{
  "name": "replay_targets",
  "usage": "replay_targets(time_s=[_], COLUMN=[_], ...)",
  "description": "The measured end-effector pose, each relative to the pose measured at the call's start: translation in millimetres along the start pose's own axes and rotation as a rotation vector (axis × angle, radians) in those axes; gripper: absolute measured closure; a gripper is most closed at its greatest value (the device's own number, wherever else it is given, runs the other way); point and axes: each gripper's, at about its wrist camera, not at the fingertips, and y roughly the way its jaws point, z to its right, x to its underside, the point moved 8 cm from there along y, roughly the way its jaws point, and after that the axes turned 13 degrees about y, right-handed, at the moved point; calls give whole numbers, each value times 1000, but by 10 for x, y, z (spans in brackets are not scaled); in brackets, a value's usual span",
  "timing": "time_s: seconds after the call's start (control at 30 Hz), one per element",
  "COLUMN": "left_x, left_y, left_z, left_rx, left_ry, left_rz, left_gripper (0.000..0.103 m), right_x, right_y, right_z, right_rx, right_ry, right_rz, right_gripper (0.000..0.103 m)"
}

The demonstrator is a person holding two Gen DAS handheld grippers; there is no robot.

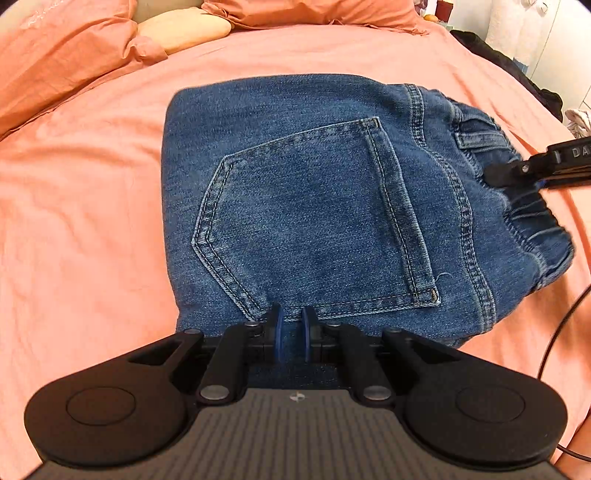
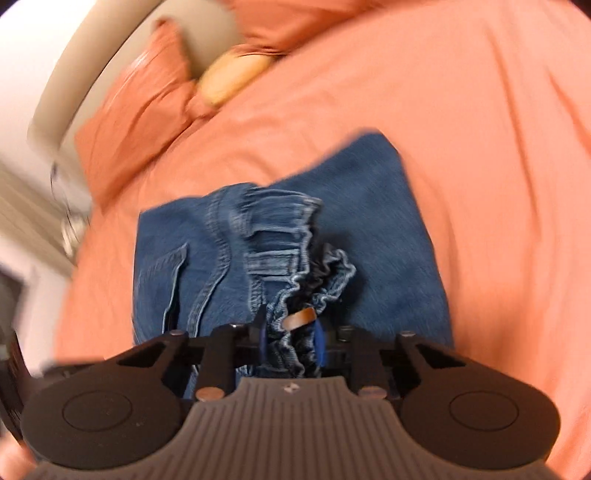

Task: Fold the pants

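coral bedsheet (image 1: pixel 92 221) under folded jeans (image 1: pixel 295 203)

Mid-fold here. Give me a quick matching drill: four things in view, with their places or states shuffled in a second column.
Things:
1. jeans
2. right gripper
3. left gripper
4. yellow pillow

States:
A. at the near edge of the denim, below the back pocket
B. between two pink pillows at the headboard
C. folded on the pink bedspread
D. around the gathered waistband

Pairs: 1-C, 2-D, 3-A, 4-B
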Motion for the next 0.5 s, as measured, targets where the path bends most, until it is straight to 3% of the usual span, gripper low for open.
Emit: replay_targets(time_s=[0.07, 0.2, 0.3, 0.4, 0.5], left_x=[-24, -161, -300, -384, -411], left_y=[-72, -312, -484, -607, -639], left_z=[-18, -144, -305, -491, -680], left_rx=[-8, 1, -36, -69, -95], left_ry=[-1, -35, -50, -75, -85], left_rz=[26, 106, 154, 186, 198], left_gripper=[92, 86, 86, 86, 86], right_x=[-73, -331, -560, -790, -948], right_y=[-116, -384, -482, -467, -409], right_z=[-205, -743, -1087, -1097, -793], right_rx=[15, -34, -25, 22, 91], right_ry=[-75, -203, -290, -296, -255], right_rz=[16, 51, 65, 68, 73], right_gripper=[92, 92, 92, 92, 92])
